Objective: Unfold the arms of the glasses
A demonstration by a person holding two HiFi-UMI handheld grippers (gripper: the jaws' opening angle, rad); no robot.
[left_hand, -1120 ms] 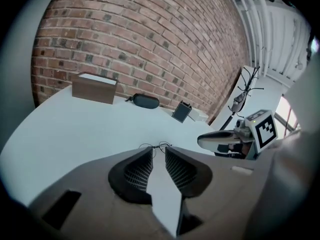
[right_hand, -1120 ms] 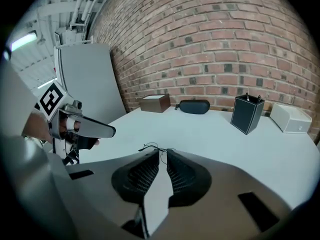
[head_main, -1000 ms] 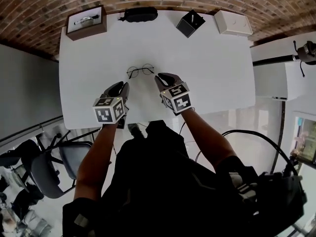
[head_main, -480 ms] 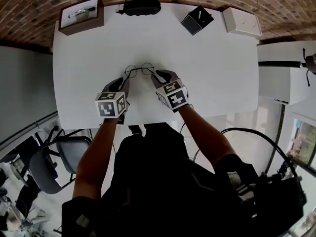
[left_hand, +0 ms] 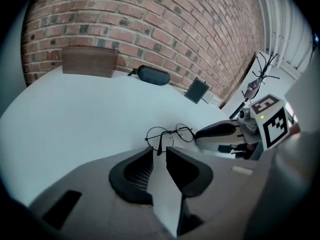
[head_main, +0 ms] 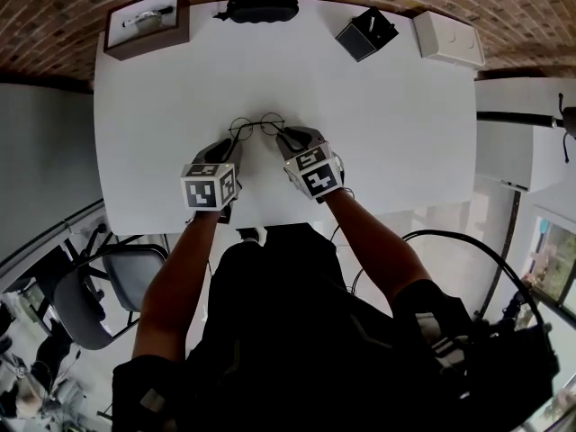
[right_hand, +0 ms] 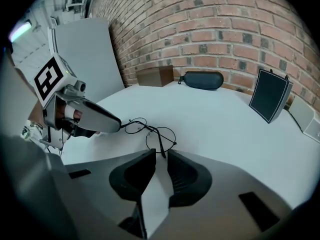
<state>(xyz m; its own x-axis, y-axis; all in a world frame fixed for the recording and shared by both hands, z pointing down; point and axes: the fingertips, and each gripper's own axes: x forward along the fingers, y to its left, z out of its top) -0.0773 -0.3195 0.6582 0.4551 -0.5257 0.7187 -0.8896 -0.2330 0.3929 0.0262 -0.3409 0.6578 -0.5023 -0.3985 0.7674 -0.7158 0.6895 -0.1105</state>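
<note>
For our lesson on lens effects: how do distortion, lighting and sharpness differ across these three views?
Head view: strong fisheye, the table edges bow; even light, glasses thin but sharp. Left gripper view: dark rounded corners, brick wall curves, bluish cast on the table. Right gripper view: same dark corners, wall bends, colours more neutral.

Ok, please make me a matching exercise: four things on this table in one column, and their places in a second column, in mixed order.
Things:
1. glasses
2. brown box
3. black case
4. white box

Places on the table:
a. far right corner
b. far left corner
c. centre
d. far edge, near the middle

Pairs: 1-c, 2-b, 3-d, 4-a
</note>
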